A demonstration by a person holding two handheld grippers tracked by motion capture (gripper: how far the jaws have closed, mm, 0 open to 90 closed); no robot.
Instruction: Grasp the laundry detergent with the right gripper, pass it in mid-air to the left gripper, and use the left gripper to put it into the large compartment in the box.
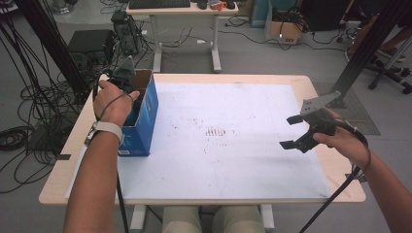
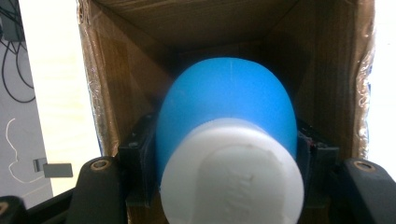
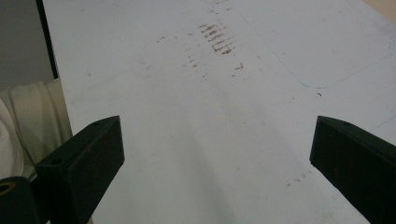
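A blue cardboard box [image 1: 145, 119] with an open top stands at the table's left edge. My left gripper [image 1: 137, 99] reaches down into it, the hand above the rim. In the left gripper view, my left gripper [image 2: 226, 154] is shut on a round blue object [image 2: 224, 102] with a white cap [image 2: 231, 179], held between the brown inner walls [image 2: 116, 84] of the box. My right gripper [image 1: 290, 132] hovers over the right side of the white mat [image 1: 218, 145], open with nothing between its jaws. Beneath my right gripper [image 3: 219, 154] lies only bare, scuffed mat [image 3: 196, 107].
The white mat covers most of the wooden table [image 1: 58, 184]. A dark scuff mark [image 1: 214, 131] sits near its middle. Cables [image 1: 29, 97] and equipment lie on the floor to the left; a desk [image 1: 182, 9] stands behind the table.
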